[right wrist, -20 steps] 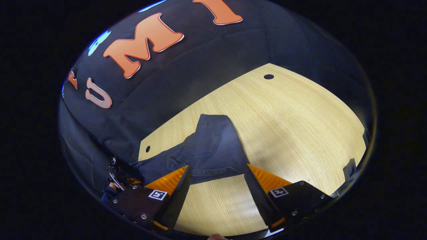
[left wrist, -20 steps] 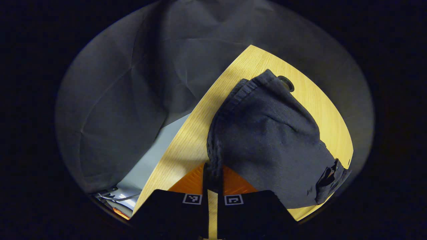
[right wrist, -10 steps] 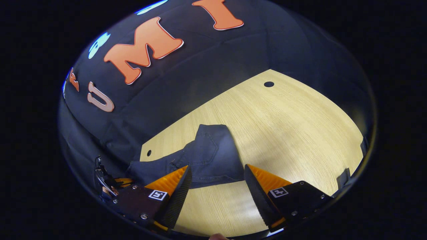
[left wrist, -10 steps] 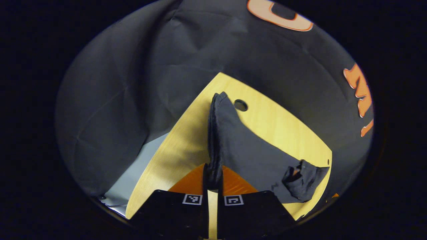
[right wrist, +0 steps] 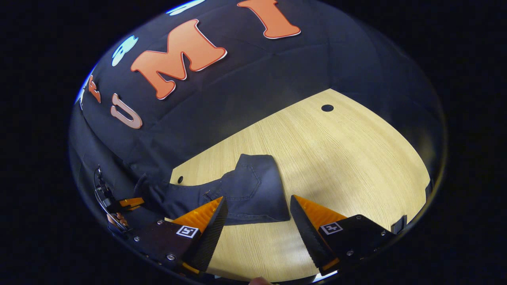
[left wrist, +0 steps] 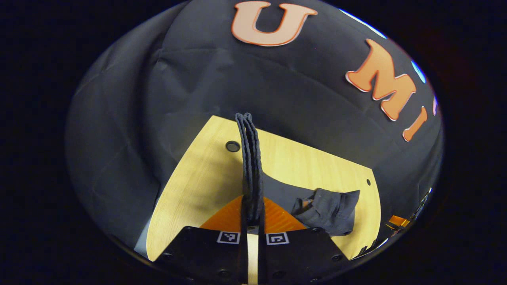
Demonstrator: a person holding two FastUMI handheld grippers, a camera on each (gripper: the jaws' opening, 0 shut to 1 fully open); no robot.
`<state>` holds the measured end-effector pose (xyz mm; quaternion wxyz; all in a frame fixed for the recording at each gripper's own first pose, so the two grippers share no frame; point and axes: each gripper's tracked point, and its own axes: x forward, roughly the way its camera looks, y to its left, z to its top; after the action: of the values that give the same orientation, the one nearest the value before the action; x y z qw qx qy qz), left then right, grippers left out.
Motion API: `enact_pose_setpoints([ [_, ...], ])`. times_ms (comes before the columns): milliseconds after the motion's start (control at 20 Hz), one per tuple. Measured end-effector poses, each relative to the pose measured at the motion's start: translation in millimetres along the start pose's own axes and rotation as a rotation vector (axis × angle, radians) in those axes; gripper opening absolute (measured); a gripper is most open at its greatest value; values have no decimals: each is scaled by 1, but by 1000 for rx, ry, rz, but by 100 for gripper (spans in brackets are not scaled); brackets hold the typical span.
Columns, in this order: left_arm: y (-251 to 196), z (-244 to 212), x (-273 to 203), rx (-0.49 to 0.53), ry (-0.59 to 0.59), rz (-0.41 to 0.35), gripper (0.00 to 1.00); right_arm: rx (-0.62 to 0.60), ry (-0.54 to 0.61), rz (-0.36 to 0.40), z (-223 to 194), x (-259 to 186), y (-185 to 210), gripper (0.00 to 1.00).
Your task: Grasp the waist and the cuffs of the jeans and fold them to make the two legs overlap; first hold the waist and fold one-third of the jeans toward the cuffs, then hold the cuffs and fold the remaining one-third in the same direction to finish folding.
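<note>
Dark blue jeans (right wrist: 253, 190) lie on the wooden table (right wrist: 336, 158), their waist end with a back pocket just ahead of my right gripper (right wrist: 257, 227), which is open and holds nothing. One leg stretches left, off the table, toward my left gripper (right wrist: 126, 202). In the left gripper view, my left gripper (left wrist: 253, 202) is shut on the stacked cuffs (left wrist: 249, 158), which stand edge-on between its fingers. The rest of the jeans (left wrist: 328, 208) trails right and lies bunched on the table (left wrist: 198, 186).
The table has a large round hole (left wrist: 233, 146) and a small one (left wrist: 368, 182) near its far edge; another round hole (right wrist: 327, 107) sits at the far right. Black cloth walls the booth behind the table. Bare wood spreads to the right of the jeans.
My left gripper has swung round with the cuffs, so the cloth that faced the camera broadly now stands edge-on. The right gripper stayed open and drew back slightly.
</note>
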<state>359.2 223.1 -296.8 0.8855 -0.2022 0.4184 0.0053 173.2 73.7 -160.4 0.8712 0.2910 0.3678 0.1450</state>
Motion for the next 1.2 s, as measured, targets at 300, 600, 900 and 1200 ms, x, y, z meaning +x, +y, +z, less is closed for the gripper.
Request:
enact_pose_setpoints([
  [300,-75,8,-22,64,-40,-80,10,-33,-15,20,10,-1,-4,96],
  [600,-138,3,-30,143,-40,-130,10,-47,-23,32,18,-2,-15,96],
  [900,-195,-13,-23,219,-20,-166,10,-58,-19,43,22,-4,-27,96],
  [1200,-248,-36,-9,297,16,-195,10,-71,-20,40,31,-6,-46,97],
])
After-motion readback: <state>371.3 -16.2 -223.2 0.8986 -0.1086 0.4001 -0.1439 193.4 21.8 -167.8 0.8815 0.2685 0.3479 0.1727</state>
